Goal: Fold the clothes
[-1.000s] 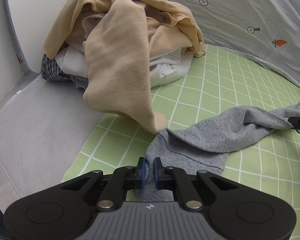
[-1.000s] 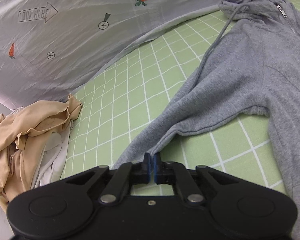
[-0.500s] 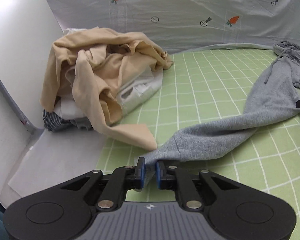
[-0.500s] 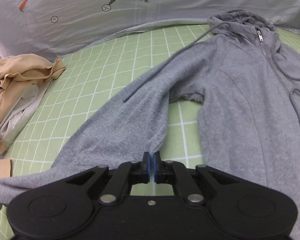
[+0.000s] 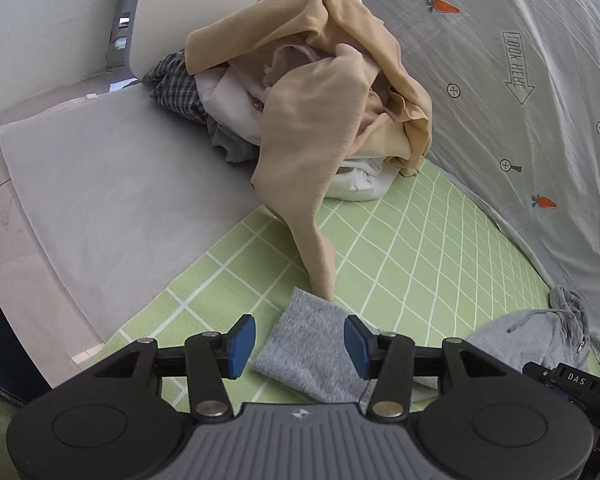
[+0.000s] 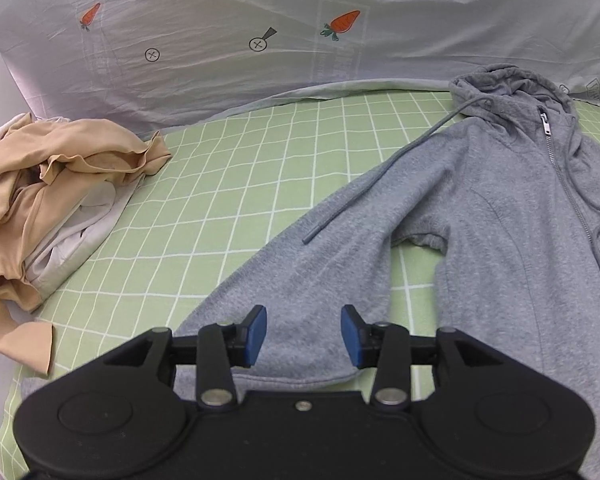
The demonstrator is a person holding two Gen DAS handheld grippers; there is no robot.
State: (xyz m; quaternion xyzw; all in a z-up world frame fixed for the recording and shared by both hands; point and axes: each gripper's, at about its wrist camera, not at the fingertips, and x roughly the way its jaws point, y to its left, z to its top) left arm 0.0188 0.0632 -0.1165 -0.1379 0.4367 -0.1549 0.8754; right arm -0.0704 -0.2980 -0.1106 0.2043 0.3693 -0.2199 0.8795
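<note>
Folding has barely begun, judging by how things lie. One grey zip-front hooded sweatshirt (image 6: 500, 216) is spread face up on the green mat with a white grid (image 6: 236, 200), hood at the far right against the pale grey sheet printed with carrots and arrows (image 6: 260, 20), zipper closed, body flat. Its one visible sleeve (image 6: 300, 280) runs out long toward the near left, with the cuff (image 5: 312, 344) lying flat on the mat at the near edge. No part of the garment is turned over on itself yet, so sleeves, sides and hood are all left to fold.

The left gripper (image 5: 298, 342) hovers low with its blue pads spread wide to either side of the cuff, pinching nothing. The right gripper (image 6: 303, 334) is likewise spread apart over the wide part of the sleeve, empty.

At the far left sits a heap of unfolded clothes (image 5: 312, 92): a tan knit top draped over white pieces and a dark checked fabric, one tan sleeve (image 5: 320, 256) trailing down until its end touches the grey cuff. That whole pile looks untouched, so most of the task remains.
</note>
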